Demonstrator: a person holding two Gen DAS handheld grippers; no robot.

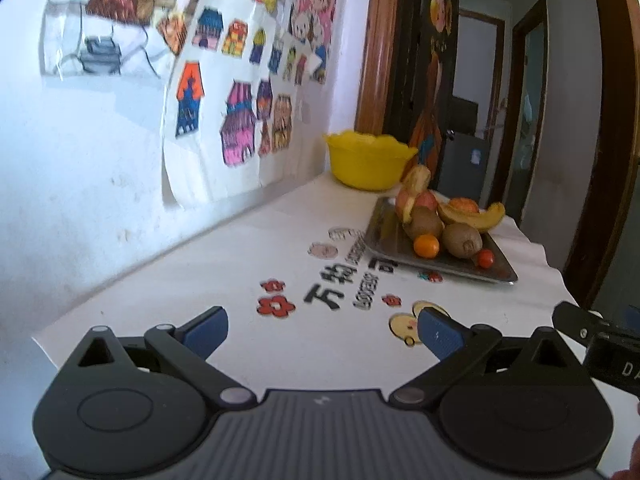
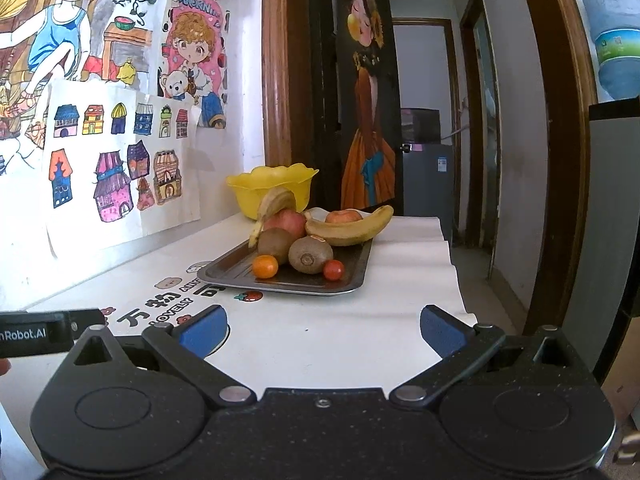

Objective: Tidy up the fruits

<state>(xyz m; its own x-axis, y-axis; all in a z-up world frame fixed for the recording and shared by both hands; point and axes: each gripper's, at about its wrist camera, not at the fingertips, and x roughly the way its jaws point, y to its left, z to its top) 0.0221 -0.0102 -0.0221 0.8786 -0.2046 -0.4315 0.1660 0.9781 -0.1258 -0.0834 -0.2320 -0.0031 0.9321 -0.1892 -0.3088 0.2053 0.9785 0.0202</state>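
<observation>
A white wall hung with children's drawings [image 2: 116, 168] of coloured houses and cartoon figures runs along the left of the counter [image 2: 320, 328], and a dark door with a painted girl in an orange dress [image 2: 368, 120] stands beyond its far end. The counter's white cloth carries printed Chinese characters, small red flowers and the readable word "LOVELY". One cartoon poster shows the letters "MORNIN".

A metal tray [image 2: 352, 276] sits toward the far right of the counter. On it lie two kiwis [image 2: 310, 255], a small orange [image 2: 265, 266] at the near left, a cherry tomato [image 2: 333, 270] at the near right, a red apple [image 2: 286, 222], a second apple [image 2: 343, 216] and two bananas [image 2: 352, 228], one leaning over the first apple. A yellow bowl [image 2: 272, 188] stands just behind the tray, near the wall.

The left tool [image 1: 322, 332] hovers over the near counter, its blue pads [image 1: 438, 334] spread wide with nothing between them. The right tool [image 2: 322, 330] is likewise spread wide and holds nothing, well short of the tray. A black body lettered "nRobot.AI" [image 2: 28, 334] shows at the left edge of the right wrist view. A large blue water bottle [image 2: 612, 32] stands at the upper right.
</observation>
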